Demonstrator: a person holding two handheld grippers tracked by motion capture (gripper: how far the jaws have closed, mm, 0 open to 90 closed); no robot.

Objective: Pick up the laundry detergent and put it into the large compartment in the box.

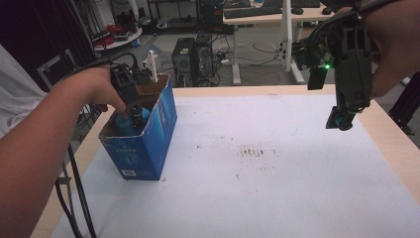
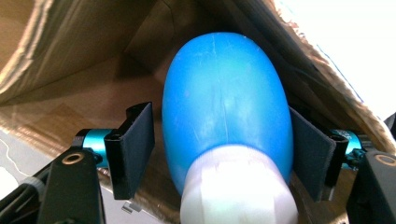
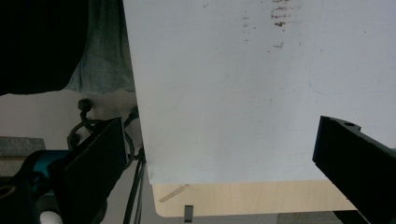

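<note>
The blue bulb point(image 2: 227, 107) sat inside the box point(image 1: 163, 124), its white neck point(image 2: 238, 186) pointing back toward the left gripper point(image 2: 223, 149) and its rounded end toward the cardboard floor, so its long axis ran straight along the gripper's own line of sight. The jaws stood on either side of the bulb's widest part; a gap showed at the left pad point(image 2: 137, 144), while the right pad point(image 2: 310, 154) lay against or just beside the blue skin, and I could not tell which. That read as jaws parted around the bulb, not squeezing it. From above, the left gripper point(image 1: 132, 111) reached down into the box at the table's point(image 1: 297, 198) left edge, the bulb showing as a blue patch under it. The right gripper point(image 1: 341, 119) hung well apart over the far right of the table, its jaws wide and empty, so the left hand was plainly the nearer
</note>
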